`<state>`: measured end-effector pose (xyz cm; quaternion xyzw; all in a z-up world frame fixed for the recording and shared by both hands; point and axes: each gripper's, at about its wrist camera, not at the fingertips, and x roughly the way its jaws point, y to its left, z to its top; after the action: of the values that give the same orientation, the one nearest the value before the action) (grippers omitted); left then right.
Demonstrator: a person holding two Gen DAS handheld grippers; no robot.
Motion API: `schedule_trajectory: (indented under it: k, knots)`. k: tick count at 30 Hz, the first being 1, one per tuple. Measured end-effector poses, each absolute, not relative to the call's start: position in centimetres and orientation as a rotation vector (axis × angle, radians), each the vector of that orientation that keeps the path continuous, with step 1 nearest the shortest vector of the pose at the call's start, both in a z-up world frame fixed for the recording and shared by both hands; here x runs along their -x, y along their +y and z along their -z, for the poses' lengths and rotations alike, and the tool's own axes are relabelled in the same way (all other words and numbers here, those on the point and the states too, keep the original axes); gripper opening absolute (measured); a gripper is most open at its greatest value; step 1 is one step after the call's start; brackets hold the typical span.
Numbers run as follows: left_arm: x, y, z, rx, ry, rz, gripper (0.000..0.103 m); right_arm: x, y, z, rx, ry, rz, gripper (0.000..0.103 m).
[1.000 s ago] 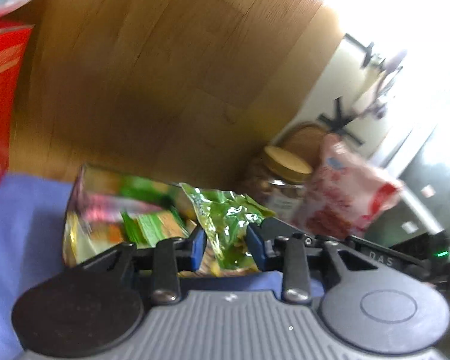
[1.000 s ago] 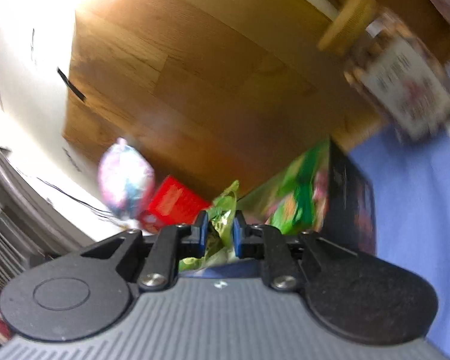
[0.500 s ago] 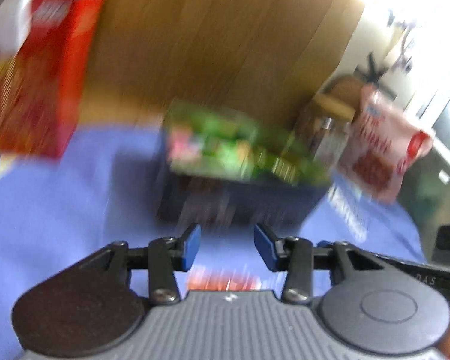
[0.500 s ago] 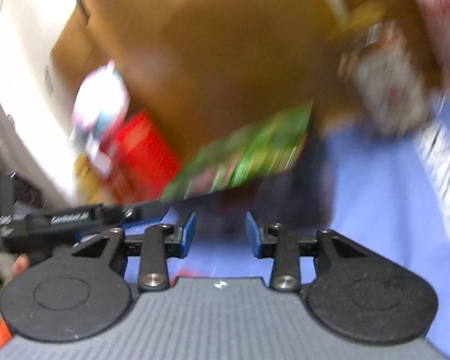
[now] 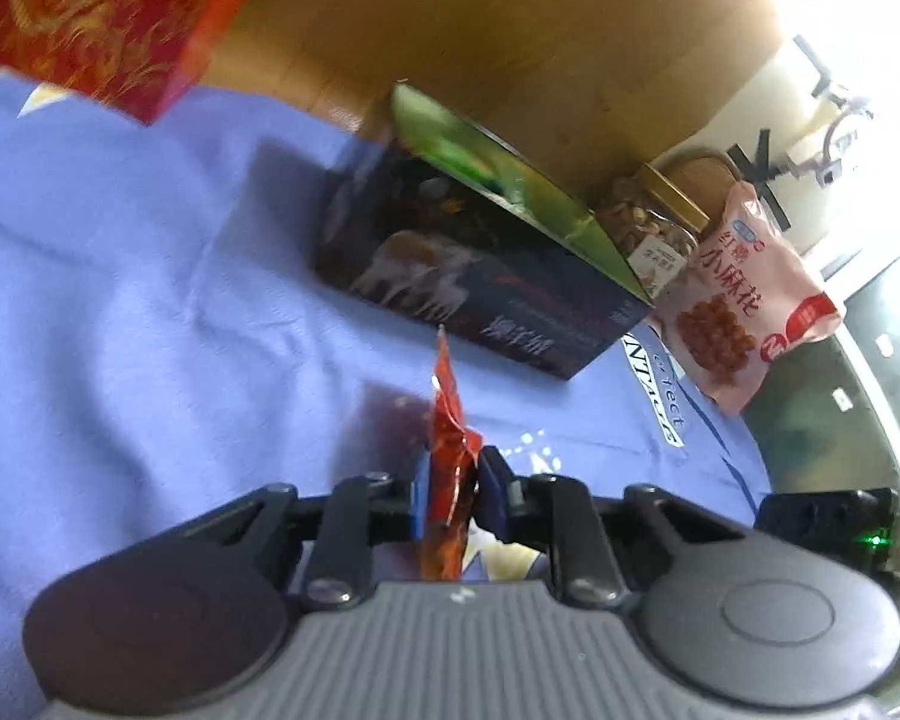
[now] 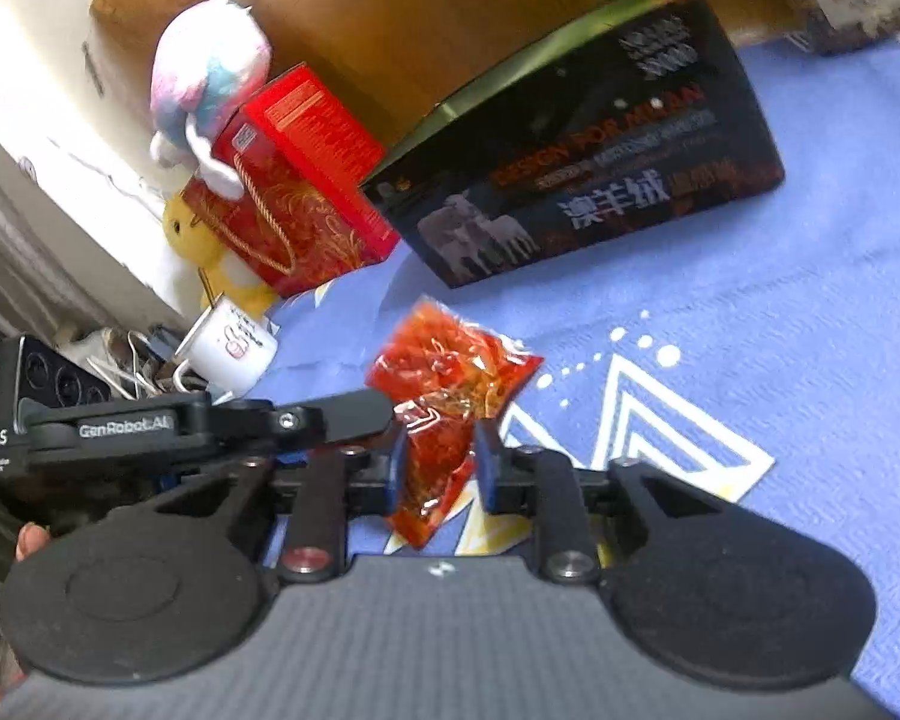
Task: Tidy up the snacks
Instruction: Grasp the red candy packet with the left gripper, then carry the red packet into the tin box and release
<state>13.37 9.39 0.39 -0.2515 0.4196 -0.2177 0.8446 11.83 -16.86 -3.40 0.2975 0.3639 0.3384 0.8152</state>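
We have the red snack packet (image 5: 448, 462) pinched edge-on in our left gripper (image 5: 448, 495), its jaws closed on it just above the blue cloth (image 5: 150, 312). Our right gripper (image 6: 441, 462) has jaws set around the same packet's lower end, though whether they press it we cannot tell. We should carry it level toward the dark box (image 6: 576, 180), gripping firmly so the slick film doesn't slip.

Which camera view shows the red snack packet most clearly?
The right wrist view: the red snack packet faces the camera there, so its broad crinkled side shows above the fingers. The left wrist view shows the packet only edge-on, as a thin strip clamped between the left gripper fingers.
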Motion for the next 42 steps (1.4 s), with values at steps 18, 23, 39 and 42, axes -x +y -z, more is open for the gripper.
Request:
schedule_trajectory:
  k: [18,23,39,42]
  knots:
    - [-18.1,11.2,-0.8,0.710,0.874,0.506,0.015,-15.4,-18.6,3.3,-0.656,0.755,-0.665,0.017]
    - [-16.7,12.6,-2.6,0.824,0.781,0.593,0.015,-15.7,-19.4,4.9,-0.912,0.764,-0.774,0.050]
    - [-23.3,6.3,-8.3,0.251,0.635,0.308,0.049,-14.9,-20.9,-3.9,-0.599,0.488,-0.597,0.048]
    - [-20.2,6.5,-8.4,0.233,0.592,0.271,0.049,-11.0,-21.3,-2.8,-0.519,0.477,-0.525,0.049]
